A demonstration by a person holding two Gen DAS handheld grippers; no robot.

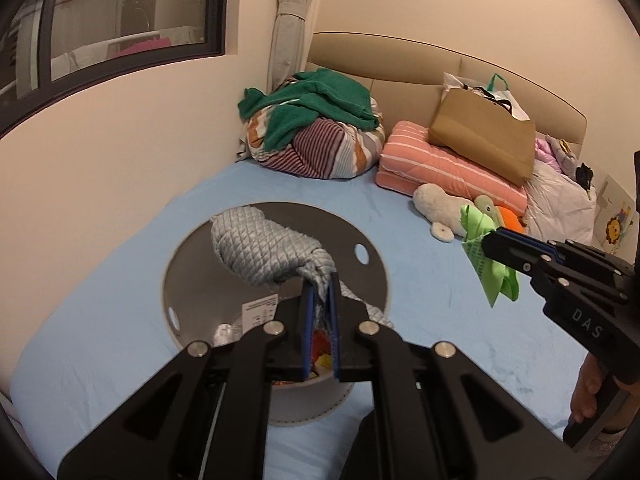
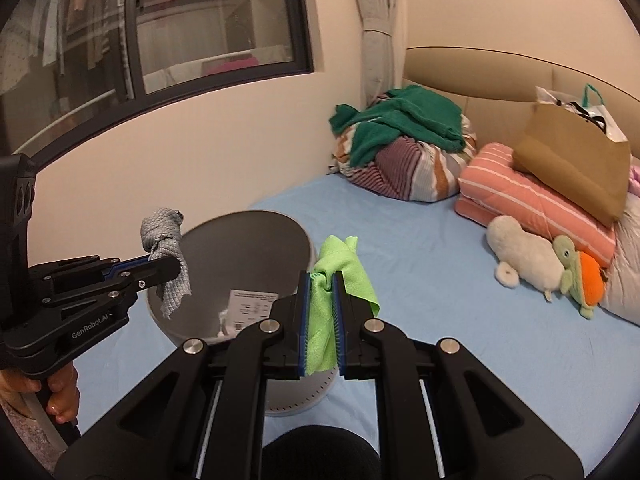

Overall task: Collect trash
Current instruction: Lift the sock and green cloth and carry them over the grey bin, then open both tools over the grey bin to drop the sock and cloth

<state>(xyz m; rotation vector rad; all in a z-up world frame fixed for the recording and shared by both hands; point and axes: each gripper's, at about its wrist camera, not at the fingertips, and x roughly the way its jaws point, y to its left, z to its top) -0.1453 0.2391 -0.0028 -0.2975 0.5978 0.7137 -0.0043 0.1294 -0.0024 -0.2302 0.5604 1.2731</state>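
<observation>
Trash in hand, counted: two cloths. Saw one grey cloth [image 1: 264, 248] clamped in the left tongs [image 1: 322, 292], bunched into a knot beyond the tips and raised by the left rim of the bin [image 2: 240, 240]. Saw one green cloth [image 2: 344, 264] pinched in the right tongs [image 2: 322, 280], just right of the bin and above the bed [image 1: 120, 280]. Found both tongs closed tight on fabric, with folds squeezed between the blue pads. Judged that grip sensible for limp cloth, which would slip from a loose hold. Judged the height sensible too, so that the hanging ends would clear the rim on the way to the opening.

Counted one bin only, round, grey inside, upright on the blue sheet near the middle of the bed. Placed there, probably, so that both cloths could drop straight in from either side. Noted one printed paper slip [image 2: 252, 300] inside already, plus some crumpled and coloured scraps. Could not count those.

Counted at the far end, well apart from the bin: one bundle of bedding [image 1: 320, 152] under a green sweater [image 1: 320, 100], one folded pink quilt [image 1: 440, 164], one brown paper bag [image 1: 480, 136] leaning on it, and two plush toys, one white [image 1: 436, 208] and one green and orange [image 2: 580, 272]. Took none of these for trash.
</observation>
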